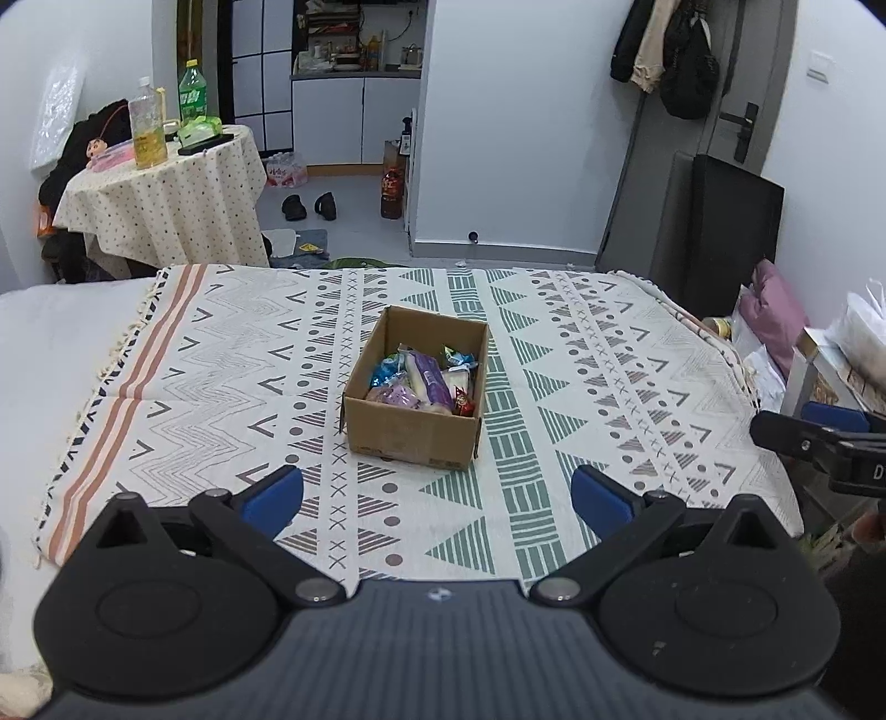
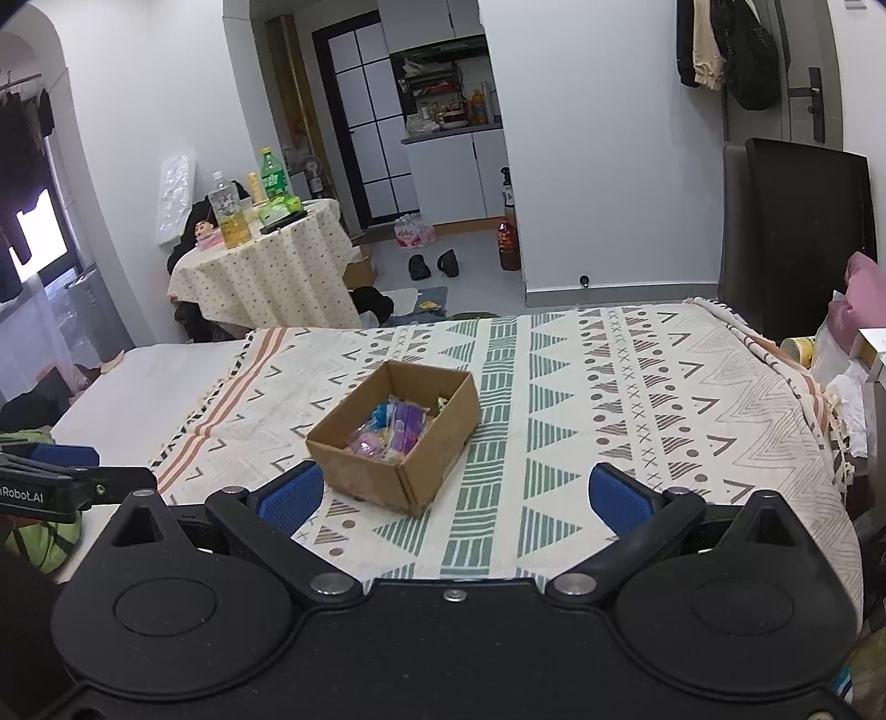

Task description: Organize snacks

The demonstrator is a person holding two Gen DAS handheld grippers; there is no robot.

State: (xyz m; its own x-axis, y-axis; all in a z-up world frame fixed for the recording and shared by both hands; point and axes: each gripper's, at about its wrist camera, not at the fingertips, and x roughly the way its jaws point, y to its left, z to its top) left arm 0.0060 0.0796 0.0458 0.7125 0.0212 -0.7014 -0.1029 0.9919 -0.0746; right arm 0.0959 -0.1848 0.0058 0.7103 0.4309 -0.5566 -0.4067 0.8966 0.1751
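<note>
Snacks (image 1: 426, 382) boxed; fingers (image 1: 274, 498) wide, empty.

This is a small lived-in home, a bedroom joined to a kitchenette. Straight ahead of the jaws lies a bed (image 1: 83, 343) under a patterned throw (image 1: 554, 343). Beyond it, left of the jaws, a round table (image 1: 166, 210) holds bottles (image 1: 147, 130). Farther ahead, kitchen cabinets (image 1: 354, 119) and shoes (image 1: 310, 206) on the floor; to the right, coats (image 1: 664, 50) by a door (image 1: 736, 127).

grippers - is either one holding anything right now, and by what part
Nothing is held. The left gripper and right gripper are both open and empty, short of the cardboard box.
</note>
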